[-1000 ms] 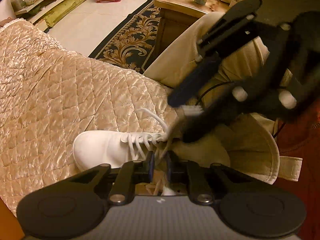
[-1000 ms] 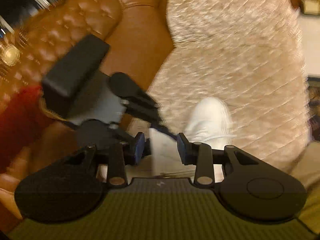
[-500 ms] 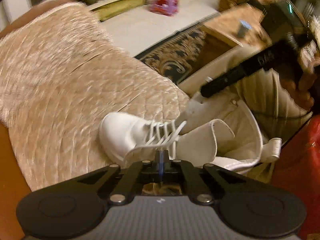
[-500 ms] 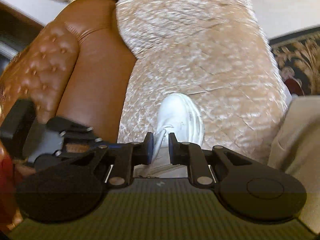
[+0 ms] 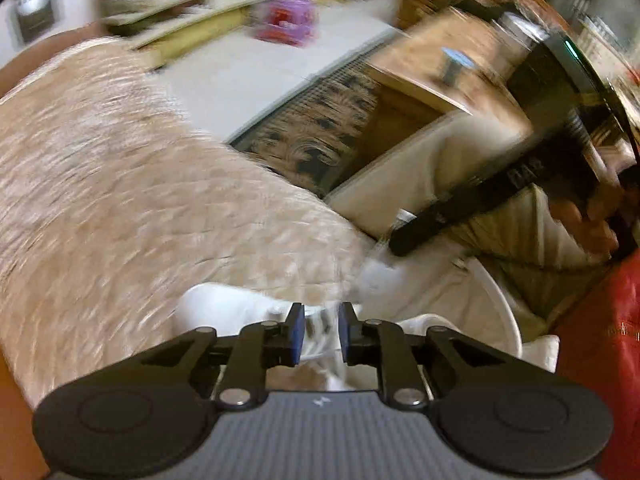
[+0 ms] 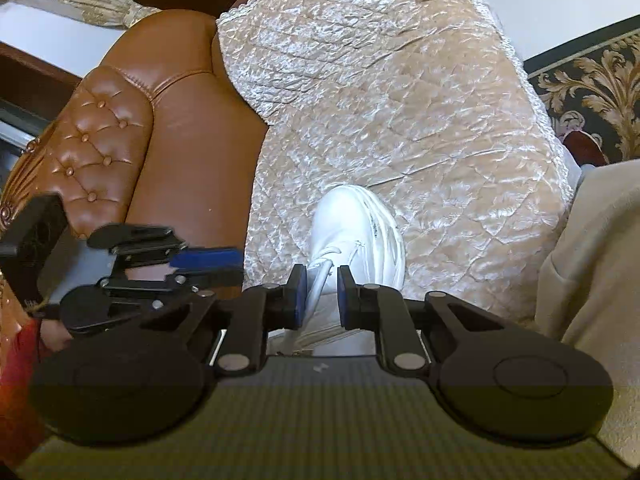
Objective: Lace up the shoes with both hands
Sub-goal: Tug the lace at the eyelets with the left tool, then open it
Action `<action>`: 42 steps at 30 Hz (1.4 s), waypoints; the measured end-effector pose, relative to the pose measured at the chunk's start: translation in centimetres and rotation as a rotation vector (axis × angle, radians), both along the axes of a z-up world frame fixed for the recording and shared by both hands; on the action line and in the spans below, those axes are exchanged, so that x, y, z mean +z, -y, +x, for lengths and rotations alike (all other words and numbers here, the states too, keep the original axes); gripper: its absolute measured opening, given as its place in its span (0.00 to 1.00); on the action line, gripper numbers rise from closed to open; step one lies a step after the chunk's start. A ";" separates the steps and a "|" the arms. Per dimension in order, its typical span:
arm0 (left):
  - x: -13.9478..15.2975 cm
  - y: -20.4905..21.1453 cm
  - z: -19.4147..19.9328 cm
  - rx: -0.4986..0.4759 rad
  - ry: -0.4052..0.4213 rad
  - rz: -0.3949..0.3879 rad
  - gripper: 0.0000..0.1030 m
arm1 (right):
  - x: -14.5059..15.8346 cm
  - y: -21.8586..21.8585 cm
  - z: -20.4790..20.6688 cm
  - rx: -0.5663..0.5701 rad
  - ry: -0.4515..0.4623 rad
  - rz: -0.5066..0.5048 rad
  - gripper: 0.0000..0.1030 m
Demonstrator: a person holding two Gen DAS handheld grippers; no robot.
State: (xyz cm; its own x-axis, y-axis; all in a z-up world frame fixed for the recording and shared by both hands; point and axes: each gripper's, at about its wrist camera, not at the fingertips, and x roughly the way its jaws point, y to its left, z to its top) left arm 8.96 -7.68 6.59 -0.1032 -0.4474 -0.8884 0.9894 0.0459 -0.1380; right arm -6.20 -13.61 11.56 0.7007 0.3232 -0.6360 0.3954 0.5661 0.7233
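- Basically one white shoe (image 6: 352, 232) in view, toe pointing away, resting on a quilted beige cover (image 6: 392, 100) over a brown leather sofa (image 6: 132, 128).
- One shoe only; a second cannot be seen.
- Two tongs: left tongs (image 5: 321, 334) and right tongs (image 6: 322, 298).
- Left tongs: jaws opening, a gap shows between the blue pads; blurred white laces (image 5: 320, 322) of the shoe show through the gap, nothing pressed by the pads.
- Left wrist view is heavily motion-blurred; lace detail cannot be told there.
- Right tongs: jaws narrowly apart, white lace strands (image 6: 320, 284) run up between the pads toward the shoe; the strands lie beside the left pad, but whether either pad presses them cannot be told.
- Right tongs also appear in the left wrist view as one dark finger (image 5: 452, 216) above the shoe's collar, held by a hand (image 5: 596, 216).
- Left tongs appear at the left of the right wrist view, over the sofa arm, beside the shoe.
- One beige trouser leg (image 6: 600, 248) at right.
- One patterned rug (image 6: 592, 76), one wooden desk (image 5: 432, 68) with one small cup (image 5: 454, 64), one pink stool (image 5: 286, 20) beyond.
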 end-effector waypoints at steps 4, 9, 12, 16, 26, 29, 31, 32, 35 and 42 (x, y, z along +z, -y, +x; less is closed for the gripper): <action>-1.5 1.9 -1.4 -0.097 0.034 0.105 0.16 | -0.4 0.2 -0.4 -0.023 0.002 0.021 0.19; -2.3 2.6 -1.8 -0.102 0.067 0.164 0.03 | -0.7 0.3 -0.4 -0.024 0.008 0.032 0.21; -1.8 1.8 -2.7 -0.104 0.095 0.139 0.02 | -0.8 0.5 -0.5 -0.028 0.009 0.036 0.22; 0.3 -0.4 -2.4 -0.003 0.121 0.104 0.01 | -1.1 0.7 -0.6 -0.029 0.008 0.041 0.23; 0.7 -6.3 0.0 0.175 0.102 0.229 0.01 | -1.5 0.7 -0.6 -0.028 0.011 0.048 0.29; -0.1 -7.5 0.3 0.205 0.092 0.256 0.01 | -1.5 0.6 -0.6 -0.028 0.010 0.049 0.29; -0.2 -8.2 0.5 0.224 0.092 0.264 0.02 | -1.5 0.6 -0.6 -0.027 0.010 0.049 0.29; -0.3 -8.3 0.6 0.226 0.082 0.263 0.02 | -1.5 0.6 -0.6 -0.026 0.010 0.050 0.29; -0.2 -8.5 1.2 0.248 0.025 0.239 0.04 | -1.5 0.6 -0.7 -0.027 0.012 0.047 0.29; 3.3 -6.2 3.4 0.246 0.012 0.050 0.43 | -1.4 0.6 -0.8 -0.031 0.017 0.044 0.29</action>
State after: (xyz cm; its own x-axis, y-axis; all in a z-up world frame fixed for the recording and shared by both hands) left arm 12.33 -1.52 9.89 0.0138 -0.4129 -0.9107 0.9491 0.2920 -0.1180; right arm -6.97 -14.24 10.13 0.7216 0.3289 -0.6092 0.3992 0.5213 0.7542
